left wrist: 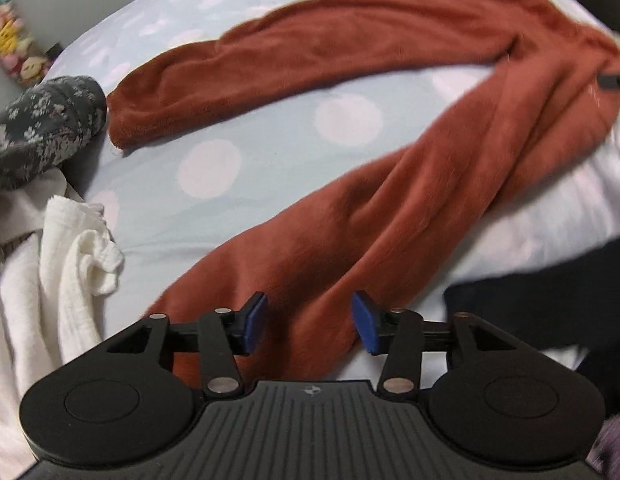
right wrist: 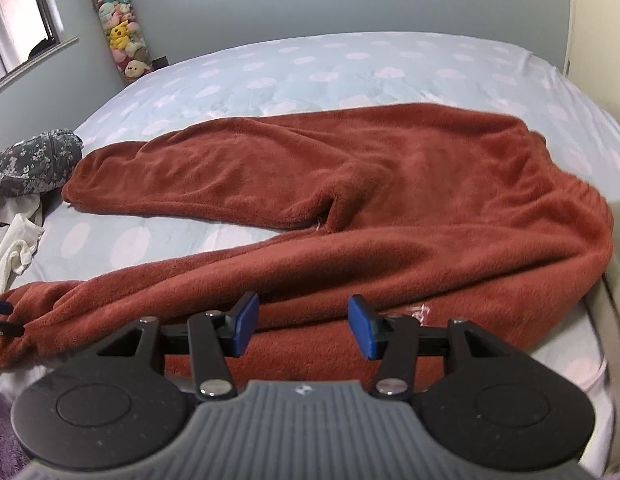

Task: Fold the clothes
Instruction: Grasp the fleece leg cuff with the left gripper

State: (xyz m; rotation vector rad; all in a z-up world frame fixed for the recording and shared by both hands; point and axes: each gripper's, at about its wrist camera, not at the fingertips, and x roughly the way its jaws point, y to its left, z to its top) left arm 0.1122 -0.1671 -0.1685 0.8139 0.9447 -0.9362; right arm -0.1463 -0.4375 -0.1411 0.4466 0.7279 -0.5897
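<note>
Left gripper (left wrist: 309, 322), foreground of the left wrist view: blue pads apart, nothing between them, poised over the hem end of the near leg of the rust-red fleece trousers (left wrist: 350, 208). Right gripper (right wrist: 298, 326), foreground of the right wrist view: jaws likewise parted and empty, hovering above the waistband end of the same trousers (right wrist: 390, 200). The garment lies spread on the spotted bedsheet (right wrist: 350, 64), its two legs splayed apart in a V. Step in hand, by judgement: preparing the first fold, leg onto leg. The next move calls for each gripper to descend, pinch the near leg's edge, and carry it over onto the far leg. Beside the bed's left edge lie a floral garment (left wrist: 46, 128) and white cloth (left wrist: 82, 248). No legible writing; a small emblem marks each gripper body.
</note>
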